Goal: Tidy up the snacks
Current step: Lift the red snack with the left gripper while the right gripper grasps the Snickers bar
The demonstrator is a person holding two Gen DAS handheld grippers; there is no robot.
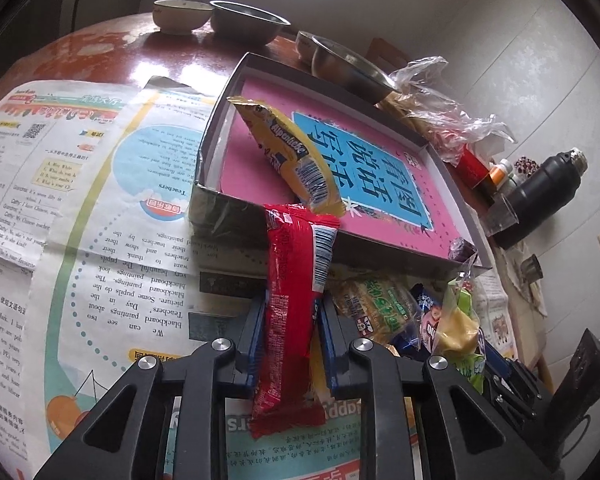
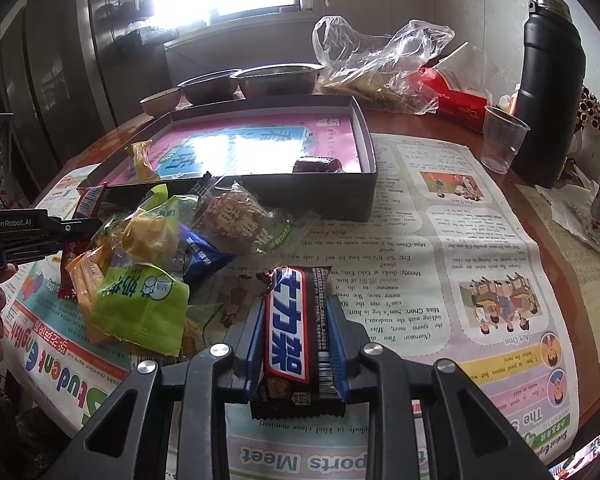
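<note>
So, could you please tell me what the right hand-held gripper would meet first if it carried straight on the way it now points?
Probably bare newspaper. The right hand-held gripper, shut on the chocolate bar, points down past it; beyond lies the grey box. The snack pile sits left of that line, though depth is unclear.

The right tongs (image 2: 296, 320) clamp a dark-wrapped chocolate bar with a blue-and-white label (image 2: 290, 320) between blue pads, above newspaper spread on the reddish-brown wooden surface (image 2: 548, 264). Toward the surface's left edge lies a heap of green, yellow and blue snack packets (image 2: 148, 264), where the left tongs (image 2: 60, 232) hold a red packet (image 2: 70, 276). Behind stands a shallow grey cardboard box with a pink lining (image 2: 364, 184).
</note>
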